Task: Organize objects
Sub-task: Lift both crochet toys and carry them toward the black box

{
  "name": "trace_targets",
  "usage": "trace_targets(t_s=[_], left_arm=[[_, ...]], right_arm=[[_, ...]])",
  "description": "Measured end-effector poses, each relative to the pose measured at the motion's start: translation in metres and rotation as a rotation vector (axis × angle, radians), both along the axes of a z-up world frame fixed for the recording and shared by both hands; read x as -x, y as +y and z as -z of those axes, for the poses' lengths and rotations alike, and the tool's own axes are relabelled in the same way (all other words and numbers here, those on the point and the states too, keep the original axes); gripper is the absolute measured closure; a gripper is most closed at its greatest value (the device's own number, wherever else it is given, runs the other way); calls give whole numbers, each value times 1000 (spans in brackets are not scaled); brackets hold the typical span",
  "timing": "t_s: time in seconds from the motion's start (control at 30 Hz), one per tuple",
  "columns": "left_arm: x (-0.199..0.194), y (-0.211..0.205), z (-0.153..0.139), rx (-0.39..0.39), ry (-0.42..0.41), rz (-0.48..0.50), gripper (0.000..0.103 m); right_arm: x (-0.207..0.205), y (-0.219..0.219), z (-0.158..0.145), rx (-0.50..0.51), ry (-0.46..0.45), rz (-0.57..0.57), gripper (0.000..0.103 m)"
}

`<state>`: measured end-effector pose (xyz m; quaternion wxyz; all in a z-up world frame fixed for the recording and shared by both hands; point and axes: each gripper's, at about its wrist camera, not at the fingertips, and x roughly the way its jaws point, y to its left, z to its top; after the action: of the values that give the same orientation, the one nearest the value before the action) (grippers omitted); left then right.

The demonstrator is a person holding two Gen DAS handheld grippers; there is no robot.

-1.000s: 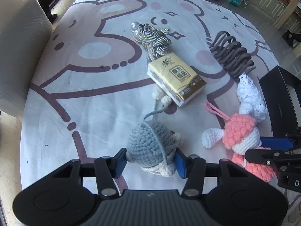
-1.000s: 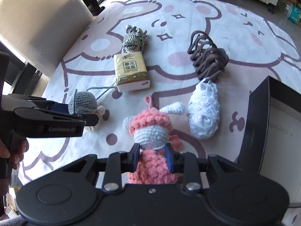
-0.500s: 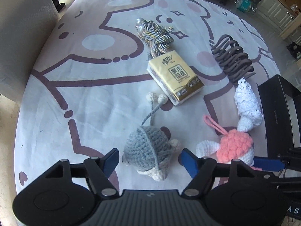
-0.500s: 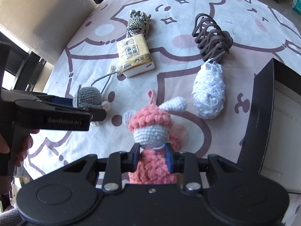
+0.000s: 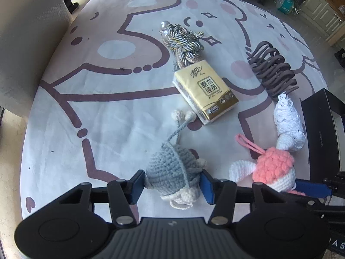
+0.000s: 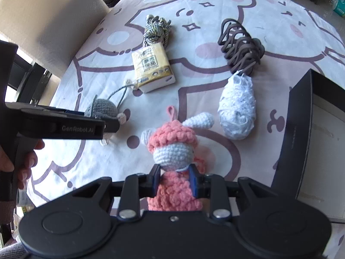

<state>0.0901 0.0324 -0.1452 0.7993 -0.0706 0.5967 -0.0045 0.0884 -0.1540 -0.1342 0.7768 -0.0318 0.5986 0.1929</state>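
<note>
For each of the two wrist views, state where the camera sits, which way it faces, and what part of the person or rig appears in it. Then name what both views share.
Left wrist: sits on the left gripper, facing forward over the grey crochet toy between its fingers.
Right wrist: sits on the right gripper, facing the pink crochet doll it clamps; the person's left hand shows.
Shared: tissue pack, both toys, black box.

**Colours on the Bear-Print Cloth**

The tablecloth (image 5: pixel 90 112) was white with mauve bear outlines and pink patches. One crochet toy (image 5: pixel 170 170) was grey and cream, the other (image 6: pixel 172 142) pink and white. The tissue pack (image 5: pixel 206 92) was gold; the box (image 6: pixel 293 133) black.
</note>
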Motion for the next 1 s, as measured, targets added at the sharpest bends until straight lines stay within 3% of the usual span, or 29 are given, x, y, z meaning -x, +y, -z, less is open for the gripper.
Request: trace_targets(t_s=[1.0], left_arm=[[29, -14, -113, -24, -261, -35, 49]], right_arm=[[17, -26, -88, -83, -230, 143, 75]])
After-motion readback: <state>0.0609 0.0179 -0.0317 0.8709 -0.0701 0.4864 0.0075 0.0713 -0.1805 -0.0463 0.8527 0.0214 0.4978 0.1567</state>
